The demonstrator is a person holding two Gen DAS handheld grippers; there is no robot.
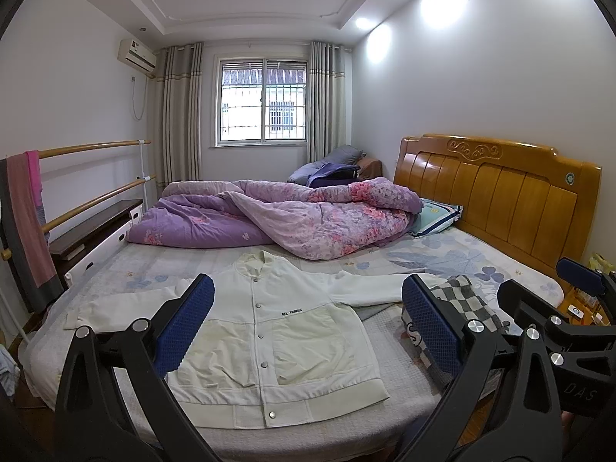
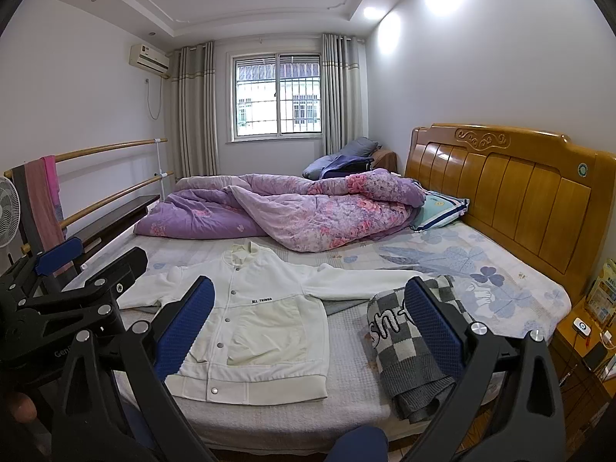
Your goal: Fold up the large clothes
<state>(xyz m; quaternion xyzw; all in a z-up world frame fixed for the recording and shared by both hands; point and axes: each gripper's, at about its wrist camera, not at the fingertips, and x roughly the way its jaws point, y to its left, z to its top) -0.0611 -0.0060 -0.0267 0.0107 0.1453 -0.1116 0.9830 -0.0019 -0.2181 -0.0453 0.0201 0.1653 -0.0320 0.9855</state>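
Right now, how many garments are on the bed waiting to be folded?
2: a white jacket spread flat near the front edge, and a checkered sweater bunched to its right. The quilt may hide others.

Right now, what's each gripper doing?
Left gripper: jaws open, holding nothing, above the white jacket.
Right gripper: jaws open, holding nothing.

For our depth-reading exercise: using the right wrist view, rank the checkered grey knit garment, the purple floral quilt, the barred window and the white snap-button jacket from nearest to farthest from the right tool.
1. Checkered grey knit garment: right, under the right tool.
2. White snap-button jacket: left, spread flat.
3. Purple floral quilt: mid-bed, bunched.
4. Barred window: far wall.
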